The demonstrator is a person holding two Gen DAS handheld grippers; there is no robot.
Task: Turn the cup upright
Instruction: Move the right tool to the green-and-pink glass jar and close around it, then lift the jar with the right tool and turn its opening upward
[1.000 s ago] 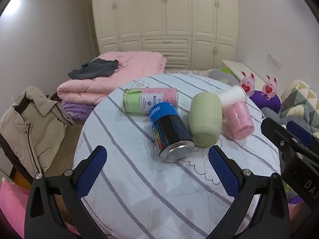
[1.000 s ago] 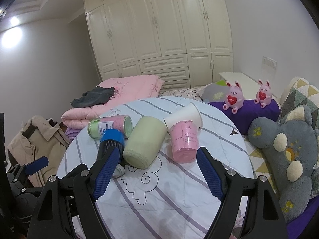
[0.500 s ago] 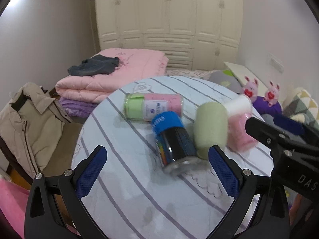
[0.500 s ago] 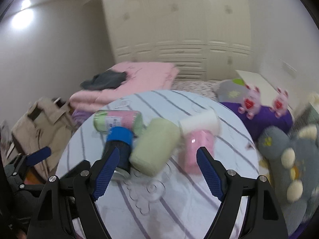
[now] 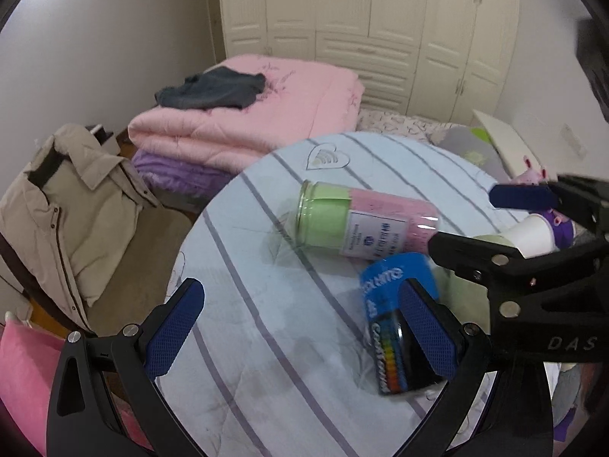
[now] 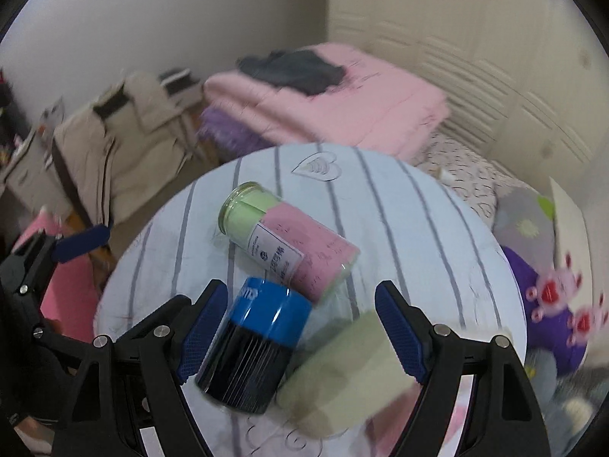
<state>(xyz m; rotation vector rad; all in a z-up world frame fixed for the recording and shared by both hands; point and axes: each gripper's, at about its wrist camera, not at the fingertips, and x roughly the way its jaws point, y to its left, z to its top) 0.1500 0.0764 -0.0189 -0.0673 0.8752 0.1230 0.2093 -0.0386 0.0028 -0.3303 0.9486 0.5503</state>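
Observation:
Several cups lie on their sides on a round striped table (image 5: pixel 266 323). A clear cup with a green and pink sleeve (image 5: pixel 361 224) (image 6: pixel 289 243) lies farthest back. A blue and black cup (image 5: pixel 396 316) (image 6: pixel 259 342) lies in front of it. A pale green cup (image 6: pixel 350 373) lies to its right, blurred. A white cup (image 5: pixel 533 234) shows behind the other gripper. My left gripper (image 5: pixel 300 331) is open over the table's left part. My right gripper (image 6: pixel 300 335) is open, with its jaws either side of the blue and pale green cups, above them.
A stack of pink and purple quilts (image 5: pixel 247 125) with dark clothes on top lies behind the table. A beige jacket (image 5: pixel 64 205) hangs over a chair at the left. Pink plush toys on a purple cushion (image 6: pixel 552 304) sit to the right. White wardrobes line the back wall.
Both grippers have swung left and come closer to the cups. The right gripper now hangs over the blue and pale green cups. The cups have not moved.

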